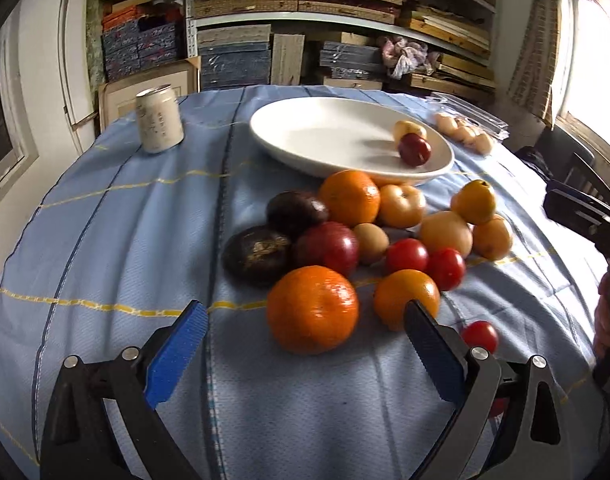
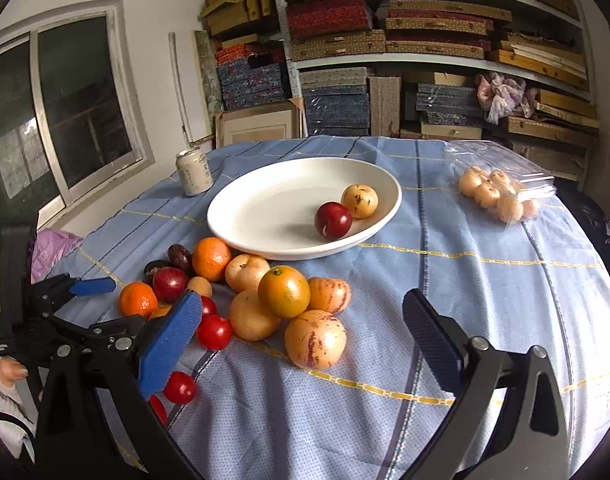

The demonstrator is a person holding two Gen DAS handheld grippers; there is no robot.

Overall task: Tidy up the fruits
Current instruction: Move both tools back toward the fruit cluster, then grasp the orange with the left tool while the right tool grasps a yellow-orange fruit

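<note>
Fruits (image 1: pixel 312 309) lie just ahead of the open left tongs (image 1: pixel 305 320).

One plate (image 2: pixel 241 236), one can (image 2: pixel 193 172), two fruits in plate.

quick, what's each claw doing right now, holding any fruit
Left claw: open wide, holding nothing; a mandarin lies just ahead of it.
Right claw: open, holding nothing.

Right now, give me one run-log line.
left hand-held gripper: open, empty | right hand-held gripper: open, empty | white oval plate: two fruits
</note>
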